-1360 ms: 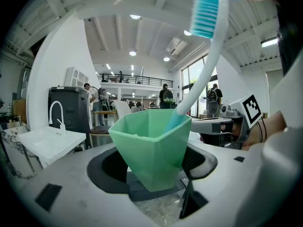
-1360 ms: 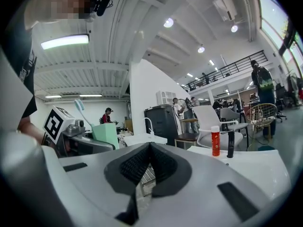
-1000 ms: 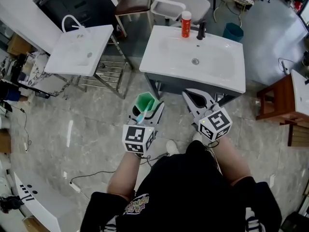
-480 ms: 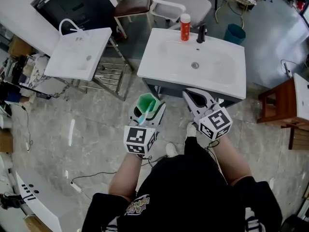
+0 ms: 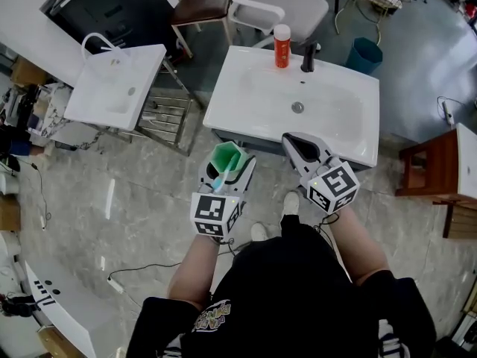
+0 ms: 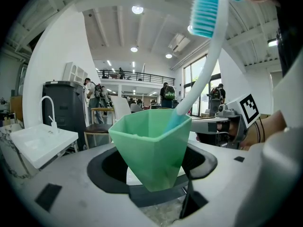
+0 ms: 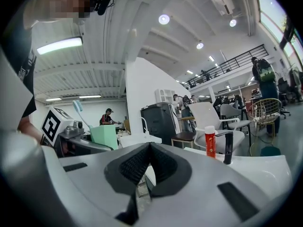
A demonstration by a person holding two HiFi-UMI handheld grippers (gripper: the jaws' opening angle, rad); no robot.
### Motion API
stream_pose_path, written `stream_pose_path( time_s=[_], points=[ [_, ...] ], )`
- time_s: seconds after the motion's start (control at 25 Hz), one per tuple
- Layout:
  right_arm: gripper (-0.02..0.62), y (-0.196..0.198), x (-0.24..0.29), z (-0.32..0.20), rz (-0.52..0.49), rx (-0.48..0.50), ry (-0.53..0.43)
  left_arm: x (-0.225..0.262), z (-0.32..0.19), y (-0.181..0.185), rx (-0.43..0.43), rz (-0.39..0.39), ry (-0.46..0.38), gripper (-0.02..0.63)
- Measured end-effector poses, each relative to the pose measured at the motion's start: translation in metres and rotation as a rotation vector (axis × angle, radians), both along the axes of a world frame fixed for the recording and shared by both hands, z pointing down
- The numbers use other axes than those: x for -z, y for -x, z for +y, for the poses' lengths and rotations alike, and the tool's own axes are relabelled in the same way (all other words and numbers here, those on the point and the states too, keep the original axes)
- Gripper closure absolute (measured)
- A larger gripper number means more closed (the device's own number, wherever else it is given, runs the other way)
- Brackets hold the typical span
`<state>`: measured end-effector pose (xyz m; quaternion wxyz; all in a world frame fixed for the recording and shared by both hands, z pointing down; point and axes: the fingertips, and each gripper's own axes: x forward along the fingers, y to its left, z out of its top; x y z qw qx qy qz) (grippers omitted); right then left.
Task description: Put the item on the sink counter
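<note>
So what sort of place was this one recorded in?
Probably a large open workspace or test hall, not a real bathroom. A white sink counter and a second basin on a bare metal frame stand free on the floor, with a grey office chair behind and a railed mezzanine beyond.

the left gripper [image 6: 156, 195] clamps a green cup [image 6: 149, 148] between its jaws; a toothbrush [image 6: 204, 65] with blue bristles leans inside it, tilted right. a white sink [image 6: 40, 143] stands left.
</note>
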<state>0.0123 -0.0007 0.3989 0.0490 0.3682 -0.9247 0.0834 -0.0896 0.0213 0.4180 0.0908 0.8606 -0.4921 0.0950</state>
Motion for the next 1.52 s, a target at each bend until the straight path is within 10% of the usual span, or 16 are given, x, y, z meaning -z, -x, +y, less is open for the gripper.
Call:
stream_pose_path(
  time_s=[1.52],
  points=[
    [0.541,-0.058,-0.010,-0.138,-0.021,0.126,0.032,-0.009,-0.132,-0.061,0.127,-0.051,0.018,0.295]
  ],
)
